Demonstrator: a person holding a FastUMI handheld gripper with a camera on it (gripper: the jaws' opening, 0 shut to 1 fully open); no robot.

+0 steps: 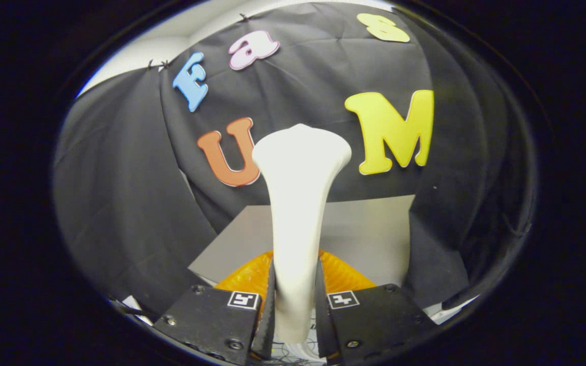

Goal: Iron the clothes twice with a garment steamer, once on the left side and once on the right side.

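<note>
Left finger (267,305) and right finger (322,305) of the tool (294,310) are closed on the white garment steamer (298,203), pressing its handle from both sides. Steamer stands upright between them, head flaring above, lifted against the booth wall. An orange garment (341,274) lies just beyond the fingers on a grey desk (364,229). Step looks like carry-to-garment, no pass judged done. Next: lower the head onto the left side and stroke.

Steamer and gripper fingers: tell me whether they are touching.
Touching. The gripper view shows the gripper shut on the white steamer, both fingers pressed flat against its handle with no gap.
</note>
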